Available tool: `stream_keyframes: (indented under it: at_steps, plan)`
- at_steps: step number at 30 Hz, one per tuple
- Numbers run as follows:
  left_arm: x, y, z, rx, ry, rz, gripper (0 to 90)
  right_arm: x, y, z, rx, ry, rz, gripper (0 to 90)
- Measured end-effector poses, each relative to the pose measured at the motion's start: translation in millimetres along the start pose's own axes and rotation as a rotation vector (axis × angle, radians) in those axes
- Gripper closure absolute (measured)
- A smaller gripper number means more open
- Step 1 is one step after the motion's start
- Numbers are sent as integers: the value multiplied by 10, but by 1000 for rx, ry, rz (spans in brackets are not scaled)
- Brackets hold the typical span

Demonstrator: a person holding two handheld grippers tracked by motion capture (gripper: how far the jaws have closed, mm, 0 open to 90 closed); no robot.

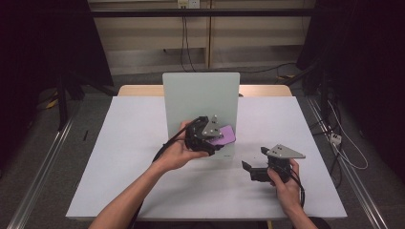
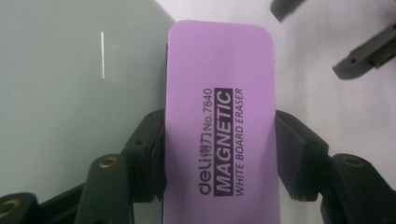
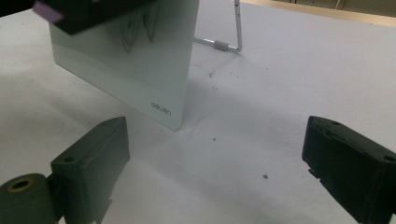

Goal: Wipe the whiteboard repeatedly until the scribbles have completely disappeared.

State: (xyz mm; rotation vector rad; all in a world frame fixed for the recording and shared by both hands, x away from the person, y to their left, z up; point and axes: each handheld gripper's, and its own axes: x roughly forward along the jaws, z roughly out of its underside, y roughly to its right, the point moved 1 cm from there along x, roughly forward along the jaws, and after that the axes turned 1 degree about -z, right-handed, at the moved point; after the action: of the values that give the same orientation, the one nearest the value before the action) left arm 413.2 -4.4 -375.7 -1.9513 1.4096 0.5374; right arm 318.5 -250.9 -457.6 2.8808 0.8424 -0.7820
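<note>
**A:** Holding the eraser (image 2: pixel 219 126) nice and firm there. Your left gripper (image 1: pixel 208 137) has its jaws clamped on the long sides of that purple magnetic whiteboard eraser, right up against the lower right part of the standing whiteboard (image 1: pixel 191 95). Looks to me like you're mid-wipe, or just about to put the pad on the glass.

**B:** So what's next for you?

**A:** My guess: you press the felt side flat on the board and sweep it across the scribbles (image 3: pixel 140 23) that show in the right gripper view. Keep it light, since the board only leans on a thin wire stand (image 3: pixel 231 44) at the back and could tip or slide on the table (image 1: pixel 119 157).

**B:** And your right gripper (image 1: pixel 260 169)?

**A:** Jaws wide apart, nothing between them, parked low over the table to the right of the board's corner. You could brace the board's edge with it if it wobbles.

**B:** Anything you can't make out?

**A:** Plenty. The eraser's felt side faces away, so I can't tell whether it's actually touching the board. The marks are half hidden behind the left gripper in the right gripper view, and from the high view the board looks blank, so I can't say how much is left to wipe.
</note>
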Motion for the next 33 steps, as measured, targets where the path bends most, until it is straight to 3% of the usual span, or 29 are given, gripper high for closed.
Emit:
stream_keyframes:
  at_steps: [7, 11, 14, 24, 33]
  plan:
    - [-212, -157, -48, -22, 51, -66, 410, 6, -4, -2, -7, -2, 0, 78]
    - [-235, -161, 12, -33, 67, -69, 410, 7, -1, 0, -6, -2, -1, 78]
    - [-223, -126, 60, -21, 47, -68, 410, 10, -3, 0, -8, -2, -2, 78]
    - [-49, 55, 244, -3, -21, 4, 410, 12, -8, -2, -10, -3, 1, 78]
    - [153, 216, 284, 24, -94, 58, 410, 10, -10, -2, -11, -1, 1, 78]
